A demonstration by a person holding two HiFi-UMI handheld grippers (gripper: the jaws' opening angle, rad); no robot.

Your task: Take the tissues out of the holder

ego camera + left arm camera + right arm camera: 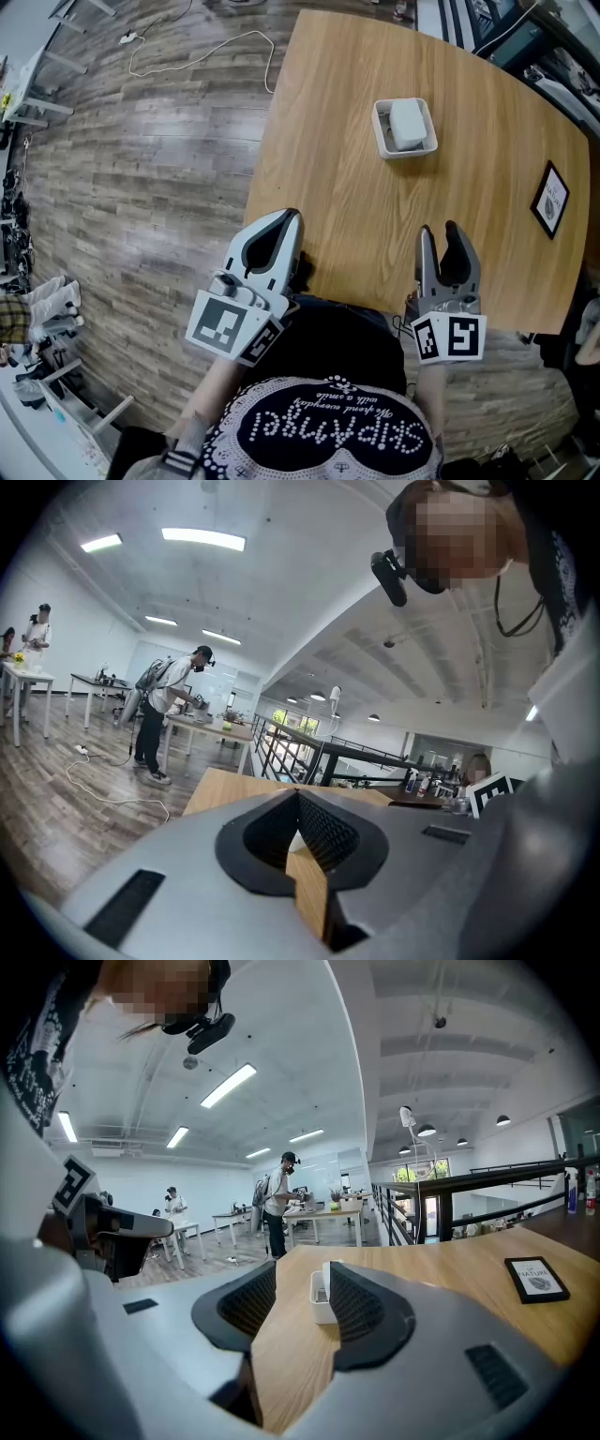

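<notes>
A white rectangular holder [382, 142] stands on the wooden table [347, 197], toward its far side, with a white pack of tissues [407, 122] inside it. My right gripper [439, 231] hovers over the near edge of the table, well short of the holder, open with nothing between its fingers. In the right gripper view the holder [321, 1309] sits straight ahead past the right gripper [302, 1271], partly hidden by one jaw, and the tissues [327, 1270] stick up from it. My left gripper [293, 215] is at the table's near left edge, shut and empty; its tips meet in the left gripper view [298, 793].
A black framed card [550, 199] lies near the table's right edge, also seen in the right gripper view [536, 1279]. A white cable [202, 52] trails on the wood floor left of the table. People work at tables [169, 719] far off. A railing [469, 1194] runs behind the table.
</notes>
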